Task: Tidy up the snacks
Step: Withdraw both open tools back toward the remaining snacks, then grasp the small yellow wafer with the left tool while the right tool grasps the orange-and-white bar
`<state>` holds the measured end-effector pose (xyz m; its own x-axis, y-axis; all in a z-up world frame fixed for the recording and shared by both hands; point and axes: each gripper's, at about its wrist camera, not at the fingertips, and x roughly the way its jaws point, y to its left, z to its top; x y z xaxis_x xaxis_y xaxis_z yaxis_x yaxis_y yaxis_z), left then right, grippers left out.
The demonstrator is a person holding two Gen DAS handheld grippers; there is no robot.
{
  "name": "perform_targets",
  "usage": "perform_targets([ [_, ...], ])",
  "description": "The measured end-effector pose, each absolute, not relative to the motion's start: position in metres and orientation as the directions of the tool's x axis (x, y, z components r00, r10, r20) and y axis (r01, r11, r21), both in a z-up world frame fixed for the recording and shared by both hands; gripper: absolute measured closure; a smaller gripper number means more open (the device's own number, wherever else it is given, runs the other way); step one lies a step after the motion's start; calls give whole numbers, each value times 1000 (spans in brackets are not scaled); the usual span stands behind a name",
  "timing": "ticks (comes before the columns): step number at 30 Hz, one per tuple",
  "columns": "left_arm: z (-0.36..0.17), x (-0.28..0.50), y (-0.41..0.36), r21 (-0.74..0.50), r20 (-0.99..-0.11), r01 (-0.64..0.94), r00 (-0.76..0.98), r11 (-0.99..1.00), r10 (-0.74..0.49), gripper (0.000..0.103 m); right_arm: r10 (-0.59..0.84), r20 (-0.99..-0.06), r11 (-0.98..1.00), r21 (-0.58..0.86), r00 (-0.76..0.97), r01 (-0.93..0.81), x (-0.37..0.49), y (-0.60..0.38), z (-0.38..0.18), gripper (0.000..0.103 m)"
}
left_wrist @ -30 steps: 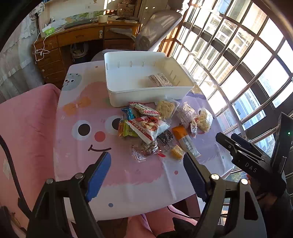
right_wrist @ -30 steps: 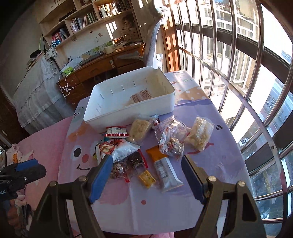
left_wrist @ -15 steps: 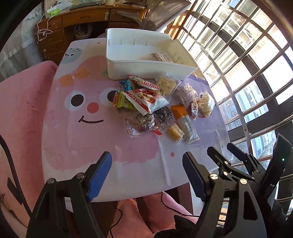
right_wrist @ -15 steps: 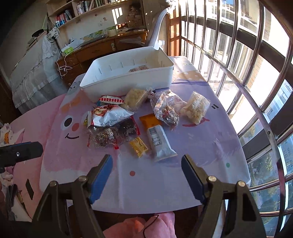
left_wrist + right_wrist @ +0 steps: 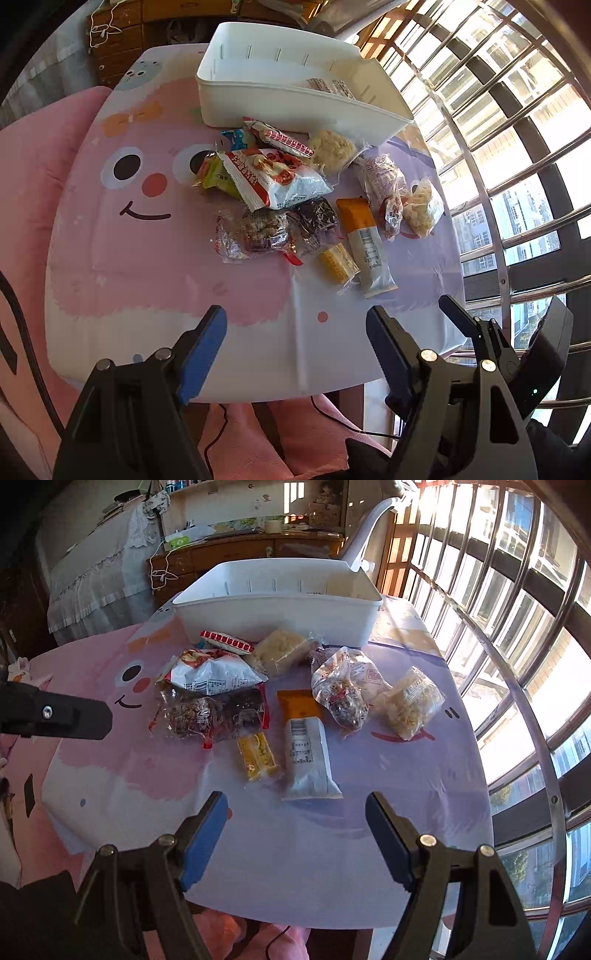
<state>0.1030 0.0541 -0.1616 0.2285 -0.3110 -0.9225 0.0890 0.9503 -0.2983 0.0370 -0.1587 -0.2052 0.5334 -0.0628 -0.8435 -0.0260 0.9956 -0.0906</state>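
Snacks lie in a loose heap on the table (image 5: 147, 295), mid-surface, just near of a white bin (image 5: 280, 107) that stands at the far edge.

Long pouch (image 5: 308, 760), orange top and white lower body with a barcode: flat, long axis running near–far, orange end toward the bin, white end toward the near edge. In the left wrist view the same pouch (image 5: 365, 245) leans slightly rightward at its near end.

Small yellow bar (image 5: 257, 756) just left of the pouch, nearly parallel to it, clear wrapper.

Red-and-white bag (image 5: 275, 177), the largest item, lies on top of the heap, long axis diagonal, printed face up; a green packet (image 5: 216, 177) pokes out from under its left end.

Red-striped packet (image 5: 280, 138) lies against the bin's near wall, long axis left–right, tilted.

Clear bags of dark nutty pieces (image 5: 258, 230) at the near left of the heap, crumpled. Pale noodle-like block (image 5: 280, 651) close to the bin wall. Two more clear bags to the right: one reddish-brown (image 5: 345, 692), one pale yellow (image 5: 412, 703), touching or nearly so.

One flat printed packet (image 5: 332, 86) already inside the bin, right half.

Left gripper (image 5: 295, 332): tongs apart, have just been closing slightly, nothing between them, above the near table edge. Right gripper (image 5: 295, 818): tongs apart, empty, near of the long pouch.
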Motion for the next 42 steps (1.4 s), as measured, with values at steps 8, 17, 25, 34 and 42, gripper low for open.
perform_targets([
  [8,-180,114,23,-293,-933,-5,219,956,-285,27,21,-856,971,-105,516,-213,55,-169,-228,26],
  [17,-215,137,0,-280,-950,-122,178,952,-257,27,106,-875,925,-88,472,-370,79,-184,-251,34],
  [25,-250,155,-16,-263,-964,-214,93,941,-249,27,183,-893,885,-33,412,-465,96,-190,-266,48],
  [34,-284,176,-36,-244,-967,-271,-3,931,-254,34,233,-903,857,15,361,-516,111,-201,-273,61],
  [42,-291,194,-50,-173,-981,-278,-42,945,-191,53,274,-905,834,56,324,-549,121,-215,-273,63],
])
